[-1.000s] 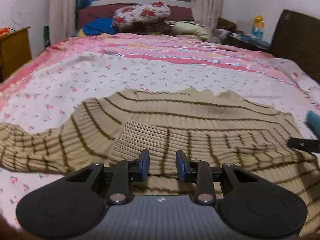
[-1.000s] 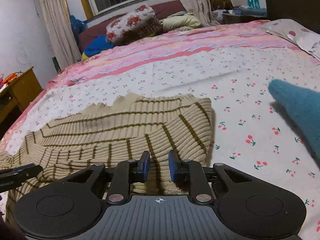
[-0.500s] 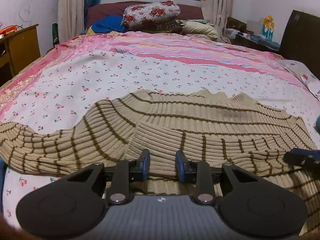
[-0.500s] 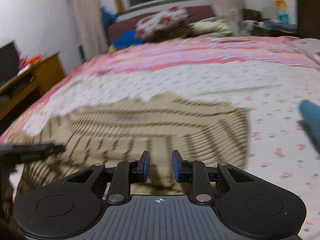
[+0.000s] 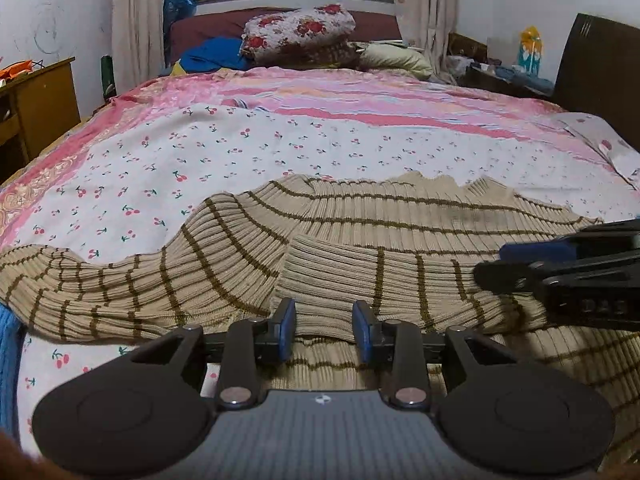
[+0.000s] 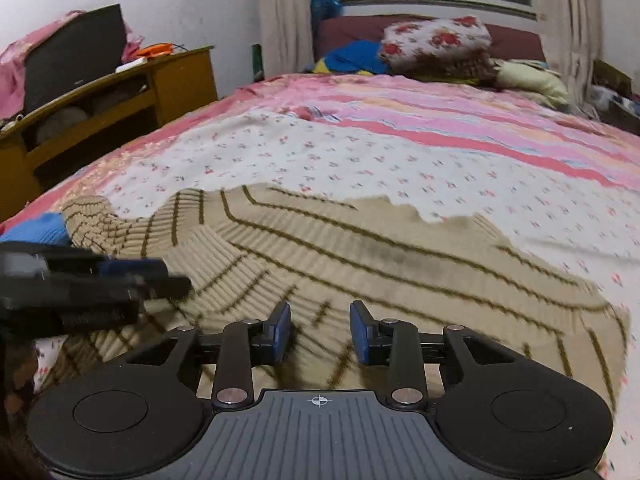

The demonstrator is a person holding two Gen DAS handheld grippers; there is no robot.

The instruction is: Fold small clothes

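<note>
Left wrist view
- left gripper (image 5: 324, 330): at 6 o'clock, low over the near part of the sweater; its blue fingertips (image 5: 286, 326) stand apart, released, and nothing is between them.
- sweater (image 5: 360, 240): beige ribbed knit with brown stripes, it lies flat on the bed and fills the middle of the view; one sleeve is folded across the body just in front of the fingers, the other sleeve stretches to 9 o'clock.
- right gripper (image 5: 560, 264): it enters from 3 o'clock, over the right part of the sweater; it is seen from the side, so here I cannot tell how far it is spread.
- bedsheet (image 5: 240, 152): white with small cherries, behind the sweater toward 12 o'clock.
- blue cloth (image 5: 8, 344): at the edge at 8 o'clock, just beside the sleeve end.

Right wrist view (somewhat blurred)
- right gripper (image 6: 320, 330): at 6 o'clock over the sweater (image 6: 400, 264); jaws wide apart, holding nothing.
- left gripper (image 6: 120, 280): it comes in from 9 o'clock, over the folded sleeve.
- blue cloth (image 6: 38, 228): at 9 o'clock, touching the far sleeve.
- wooden desk (image 6: 120, 96): at 10 o'clock, beside the bed.
- flowered pillow (image 6: 436, 42): at 1 o'clock, at the far end of the bed.
</note>
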